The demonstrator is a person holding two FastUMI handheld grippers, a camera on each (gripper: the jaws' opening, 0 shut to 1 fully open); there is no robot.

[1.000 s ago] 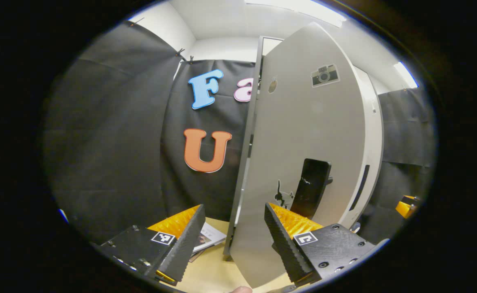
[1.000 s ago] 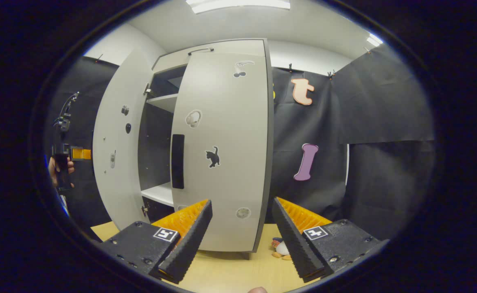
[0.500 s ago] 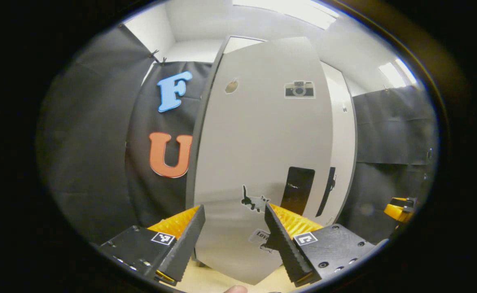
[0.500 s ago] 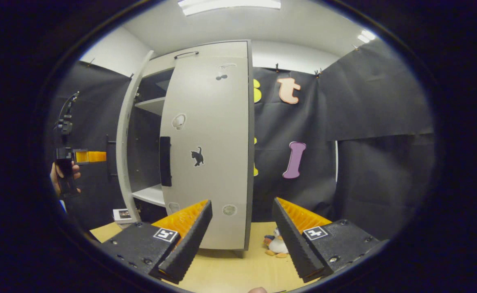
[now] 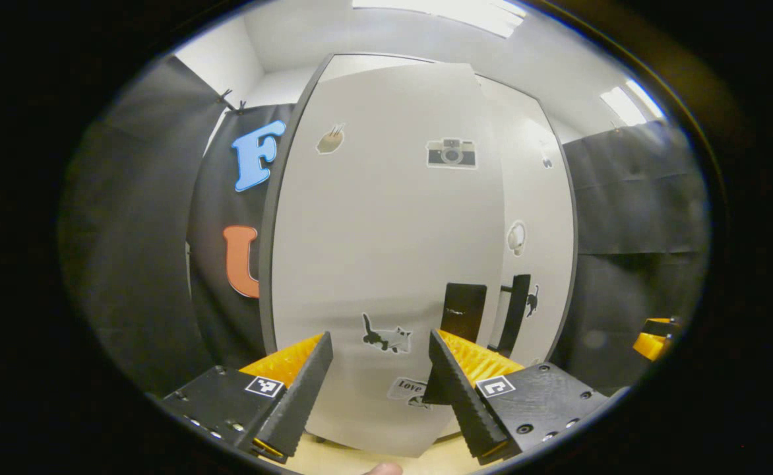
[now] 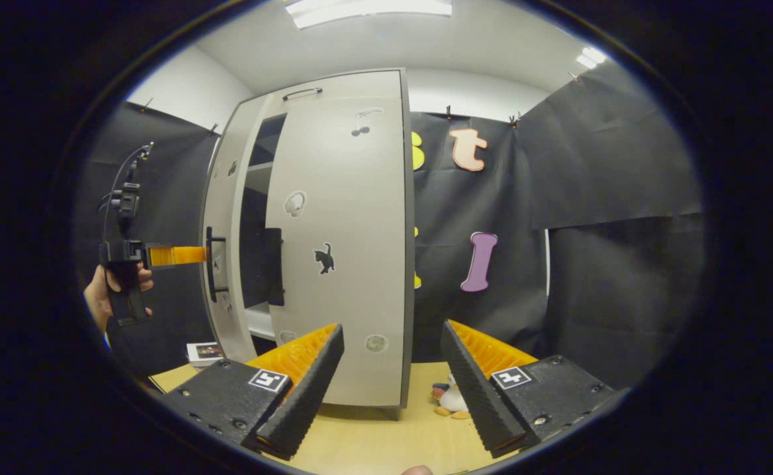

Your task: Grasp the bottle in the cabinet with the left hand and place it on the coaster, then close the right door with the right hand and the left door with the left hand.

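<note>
Swung nearly shut by the spread, empty left gripper [image 5: 376, 369], the light-grey left cabinet door [image 5: 386, 244] leaves a narrow gap beside the right door [image 6: 347, 251]; the right gripper [image 6: 393, 369] is held open and empty, and the bottle's position cannot be told.

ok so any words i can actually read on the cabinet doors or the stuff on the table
"Love": pale sticker low on the grey left cabinet door; its lower part is unreadable.
The camera sticker and cat sticker: pictures, no words.
The small white booklet on the wooden table: too small to read.
</note>
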